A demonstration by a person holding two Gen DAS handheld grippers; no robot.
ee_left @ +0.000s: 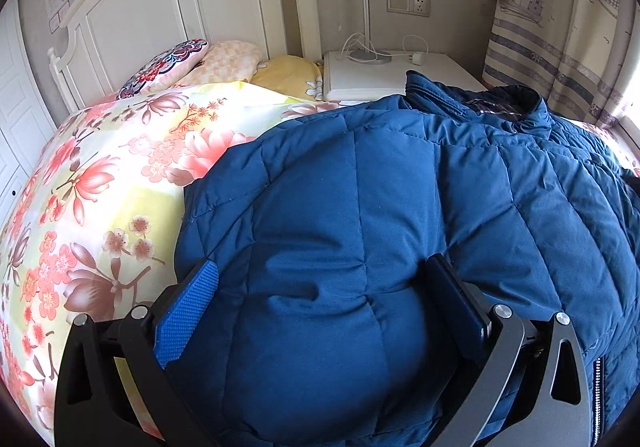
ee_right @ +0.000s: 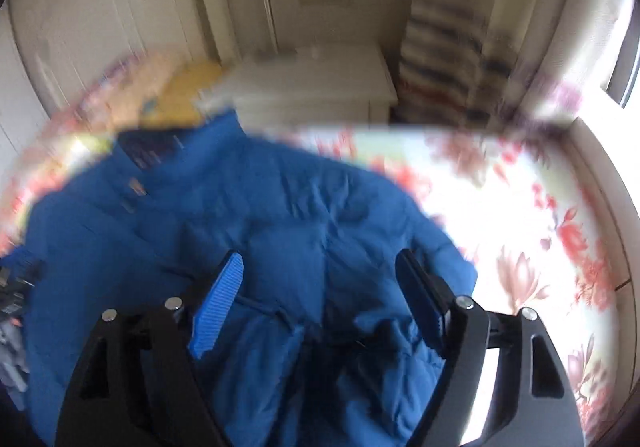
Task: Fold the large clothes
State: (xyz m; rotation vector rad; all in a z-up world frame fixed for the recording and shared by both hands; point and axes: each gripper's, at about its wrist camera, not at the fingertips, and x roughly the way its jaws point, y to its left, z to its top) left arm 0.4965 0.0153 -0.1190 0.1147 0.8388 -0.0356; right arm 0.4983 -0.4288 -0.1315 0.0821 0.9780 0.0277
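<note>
blue padded jacket (ee_left: 360, 207) lies on the floral bed (ee_left: 100, 187). left tongs (ee_left: 320, 279) spread wide, a puffy fold bulging between them; right tongs (ee_right: 320, 271) wide above it, gripping nothing.

one blue quilted jacket (ee_left: 360, 187), three pillows (ee_left: 224, 63), one white nightstand (ee_left: 384, 79), two hand-held grippers.

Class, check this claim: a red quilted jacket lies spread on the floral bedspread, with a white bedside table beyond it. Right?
Not quite: the quilted jacket is blue, not red, as the left wrist view shows. It does lie on the floral bedspread, with the white bedside table beyond.
</note>
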